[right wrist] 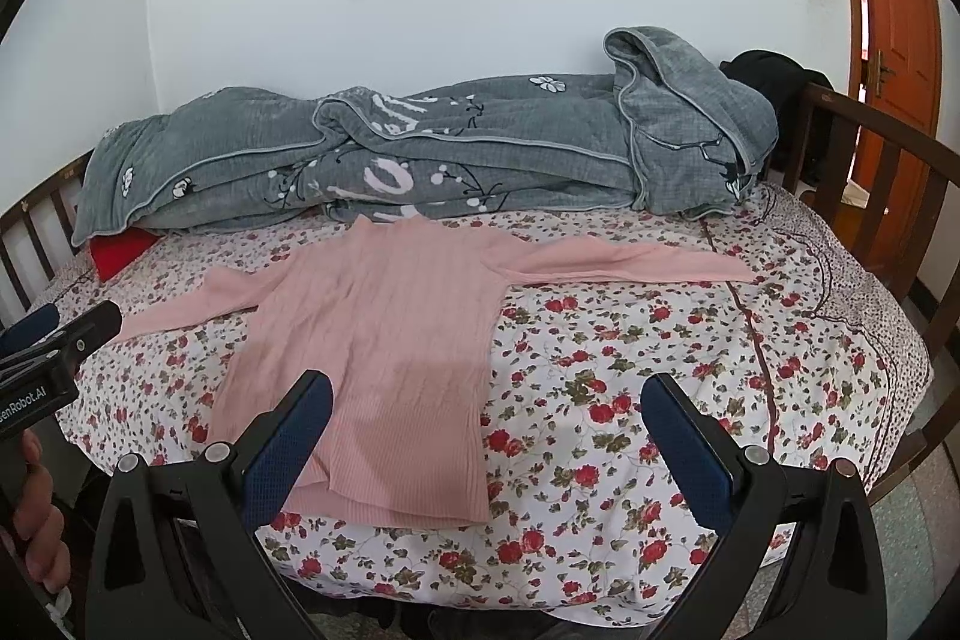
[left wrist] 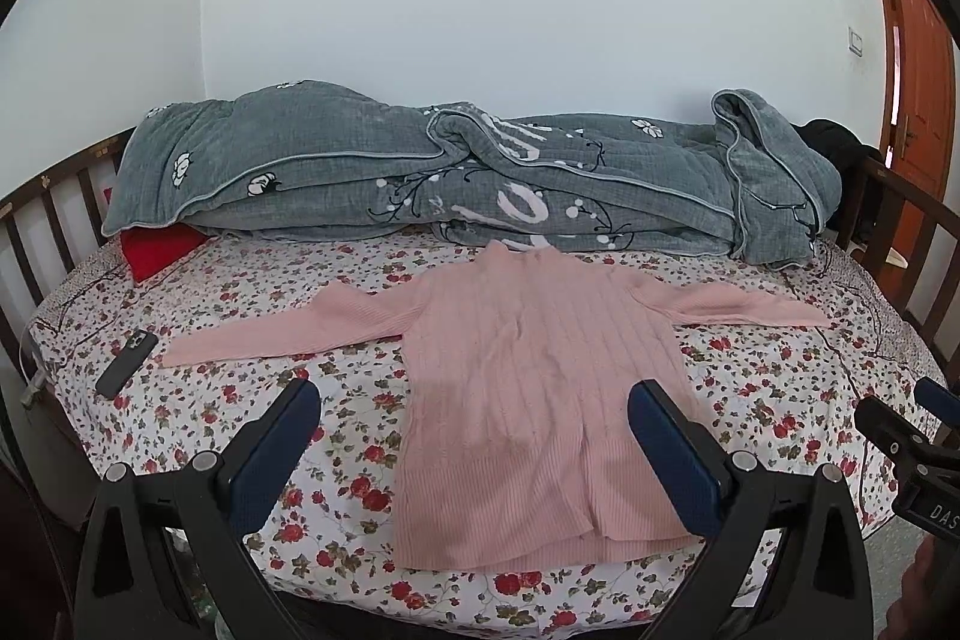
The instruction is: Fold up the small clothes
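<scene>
On the bed's floral sheet (left wrist: 336,466) lies the pink sweater (left wrist: 528,400), spread flat on its front or back, I cannot tell which, with the collar at the far side and the hem at the near edge. Its two sleeves stretch out left and right. My left tongs (left wrist: 474,400) hang above the hem, released and spread wide, one finger over the sheet just left of the sweater and the other over its right edge, gripping nothing. My right tongs (right wrist: 487,394) are spread wide too and empty, the left finger over the sweater's lower part, the right finger over bare sheet. Along the far side of the bed a grey quilt (left wrist: 420,172) lies bunched against the wall, with something red (left wrist: 159,250) showing under its left end. A dark phone (left wrist: 126,363) rests on the sheet near the left sleeve's cuff
</scene>
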`<state>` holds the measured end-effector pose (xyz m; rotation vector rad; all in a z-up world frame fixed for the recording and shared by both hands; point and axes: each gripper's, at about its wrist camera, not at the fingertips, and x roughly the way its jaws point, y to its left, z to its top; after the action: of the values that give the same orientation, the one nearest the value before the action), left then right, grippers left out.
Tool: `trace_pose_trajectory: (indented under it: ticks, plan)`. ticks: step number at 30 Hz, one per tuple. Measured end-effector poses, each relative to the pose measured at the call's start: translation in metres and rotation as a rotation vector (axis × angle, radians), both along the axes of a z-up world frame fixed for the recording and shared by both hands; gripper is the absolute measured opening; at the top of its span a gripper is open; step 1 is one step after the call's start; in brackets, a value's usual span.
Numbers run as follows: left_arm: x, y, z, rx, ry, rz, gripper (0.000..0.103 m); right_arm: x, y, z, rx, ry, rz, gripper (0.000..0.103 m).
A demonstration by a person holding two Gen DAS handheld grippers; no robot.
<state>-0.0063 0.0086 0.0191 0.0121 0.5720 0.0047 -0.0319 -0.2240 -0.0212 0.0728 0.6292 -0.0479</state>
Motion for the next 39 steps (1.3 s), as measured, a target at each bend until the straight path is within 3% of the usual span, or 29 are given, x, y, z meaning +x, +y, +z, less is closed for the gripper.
trace_pose_trajectory:
  ticks: [39]
  plan:
    - [-0.0010,0.0025,0.0037,-0.004,-0.008,0.005,0.103,-0.0068,-0.0011,0.0063,-0.005,-0.019,-0.004,0.101]
